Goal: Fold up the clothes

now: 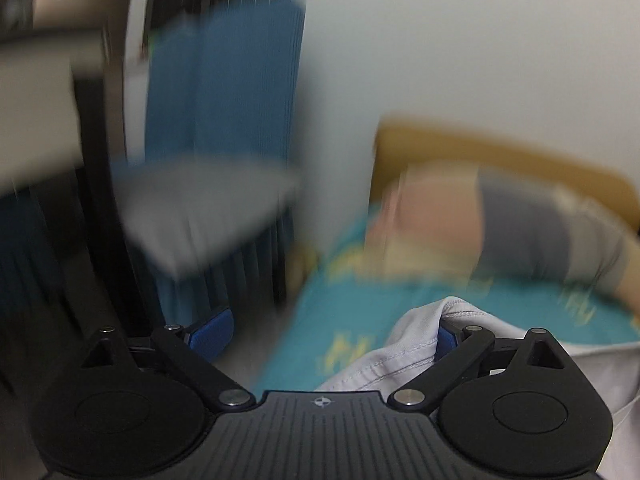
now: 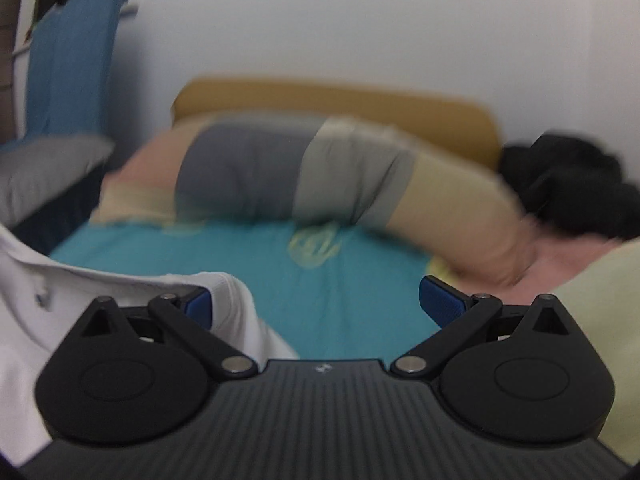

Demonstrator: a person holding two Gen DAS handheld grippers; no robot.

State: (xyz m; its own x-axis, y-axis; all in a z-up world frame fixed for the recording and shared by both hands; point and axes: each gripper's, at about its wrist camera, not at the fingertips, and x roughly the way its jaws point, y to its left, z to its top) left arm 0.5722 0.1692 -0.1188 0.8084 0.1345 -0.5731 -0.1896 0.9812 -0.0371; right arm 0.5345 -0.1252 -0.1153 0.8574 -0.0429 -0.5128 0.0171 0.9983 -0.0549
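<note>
White garment (image 1: pixel 404 360) lay on the bed's teal sheet (image 2: pixel 340 292), bunched at five o'clock of the left claw (image 1: pixel 326 330) and eight o'clock of the right claw (image 2: pixel 316 304); both claws gaped wide, gripping nothing, cloth merely brushing one pad each; best to nip a hem squarely, then lift evenly, I judged.
</note>
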